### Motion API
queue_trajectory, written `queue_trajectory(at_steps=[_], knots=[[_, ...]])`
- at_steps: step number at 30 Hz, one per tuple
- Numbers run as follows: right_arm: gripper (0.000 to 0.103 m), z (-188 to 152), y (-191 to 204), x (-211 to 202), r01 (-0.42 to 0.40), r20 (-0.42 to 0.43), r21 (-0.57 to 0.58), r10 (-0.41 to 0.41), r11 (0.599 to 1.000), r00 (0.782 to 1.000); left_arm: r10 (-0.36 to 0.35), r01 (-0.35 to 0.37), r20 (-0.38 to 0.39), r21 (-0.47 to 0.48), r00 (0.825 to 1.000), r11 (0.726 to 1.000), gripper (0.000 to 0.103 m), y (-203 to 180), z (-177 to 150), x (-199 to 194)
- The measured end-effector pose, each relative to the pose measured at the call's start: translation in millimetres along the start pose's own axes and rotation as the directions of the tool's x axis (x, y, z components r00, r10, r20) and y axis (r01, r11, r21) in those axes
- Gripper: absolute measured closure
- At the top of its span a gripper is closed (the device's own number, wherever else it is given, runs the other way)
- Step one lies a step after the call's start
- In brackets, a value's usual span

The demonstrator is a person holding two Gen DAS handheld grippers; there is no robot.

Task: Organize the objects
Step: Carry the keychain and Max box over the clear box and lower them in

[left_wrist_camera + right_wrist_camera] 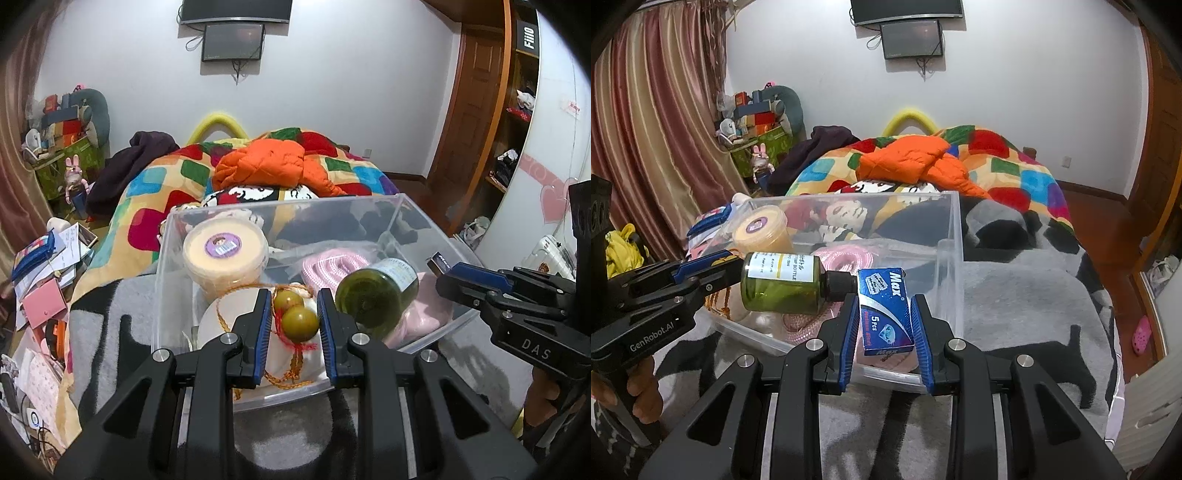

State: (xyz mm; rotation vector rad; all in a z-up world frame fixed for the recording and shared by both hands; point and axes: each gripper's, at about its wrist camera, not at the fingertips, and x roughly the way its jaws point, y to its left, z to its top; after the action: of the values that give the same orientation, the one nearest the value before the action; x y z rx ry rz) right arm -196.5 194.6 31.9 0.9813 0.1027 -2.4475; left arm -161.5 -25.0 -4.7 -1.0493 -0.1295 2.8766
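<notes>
A clear plastic bin [295, 201] [955, 236] sits on the bed. In it lie a green bottle [373, 299] [783, 284] on its side, a round yellow tub [225, 251] [761, 229], a pink knitted piece [332, 266] [846, 256] and a white pouch [229, 317]. My left gripper [294, 295] [737, 260] hangs over the bin's near left part. It is shut on an olive gourd charm [300, 320] with red and yellow cords. My right gripper [884, 297] [443, 275] is over the bin's near right edge, shut on a small blue "Max" box [886, 314] [439, 261].
The bin rests on a grey and black blanket [1015, 295]. Behind it are a colourful quilt [159, 184] and an orange jacket [269, 162]. Papers and boxes [44, 266] crowd the floor at the left. A wardrobe [517, 110] stands at the right, a curtain [657, 129] at the left.
</notes>
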Motion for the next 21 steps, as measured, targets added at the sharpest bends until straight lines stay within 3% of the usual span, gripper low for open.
queue_trajectory(at_steps=[21], knots=[[0.076,-2.0,1.6,5.8,0.005,-0.015,0.002,-0.005,1.000,1.000,0.001,-0.001,-0.008,0.019,1.000,1.000,0.078,-4.3,-5.8,-2.8]])
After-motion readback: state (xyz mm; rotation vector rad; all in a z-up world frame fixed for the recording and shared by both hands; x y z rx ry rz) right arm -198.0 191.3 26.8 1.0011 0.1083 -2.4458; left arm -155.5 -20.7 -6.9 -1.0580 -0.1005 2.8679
